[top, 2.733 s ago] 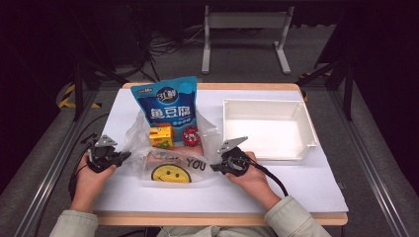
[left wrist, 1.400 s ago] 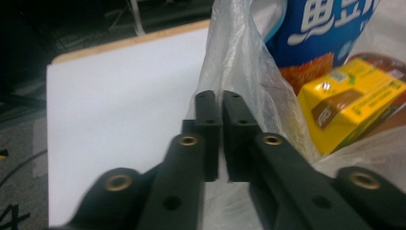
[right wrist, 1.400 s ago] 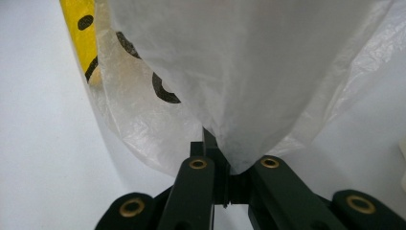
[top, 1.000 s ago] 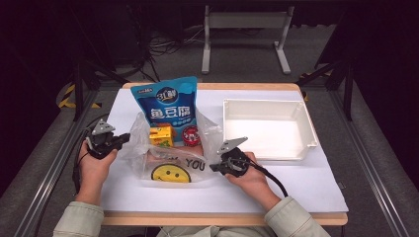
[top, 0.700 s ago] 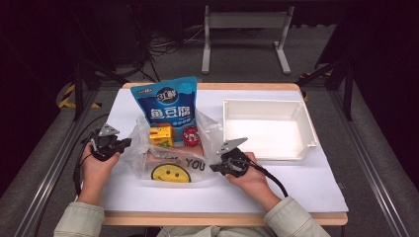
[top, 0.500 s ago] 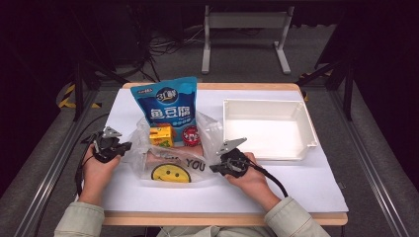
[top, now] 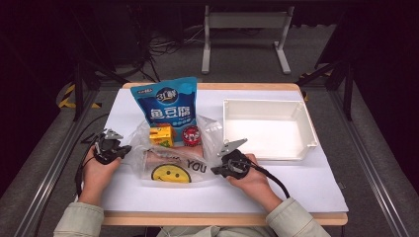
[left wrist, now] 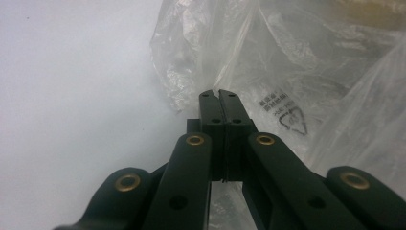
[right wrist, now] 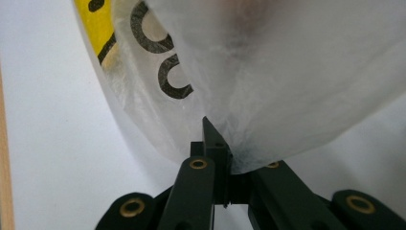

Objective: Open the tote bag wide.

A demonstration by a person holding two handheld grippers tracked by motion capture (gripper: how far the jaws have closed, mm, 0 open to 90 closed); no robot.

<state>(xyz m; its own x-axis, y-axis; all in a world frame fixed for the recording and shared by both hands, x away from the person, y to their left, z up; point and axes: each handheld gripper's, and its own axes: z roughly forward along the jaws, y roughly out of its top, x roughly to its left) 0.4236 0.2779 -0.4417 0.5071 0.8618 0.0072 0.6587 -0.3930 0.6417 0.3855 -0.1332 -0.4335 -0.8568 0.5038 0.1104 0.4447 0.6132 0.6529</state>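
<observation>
Both tools, left tool (left wrist: 219, 93) and right tool (right wrist: 215, 139), pinch the plastic bag (top: 173, 160) edges; its mouth is spread, snacks not yet inside

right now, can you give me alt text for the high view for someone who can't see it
A person at a white table pinches a clear plastic bag with a yellow smiley from both sides, left gripper and right gripper both shut on its film. Behind the bag stand a blue snack pouch, a yellow box and a red can; a white tray sits to the right.
</observation>
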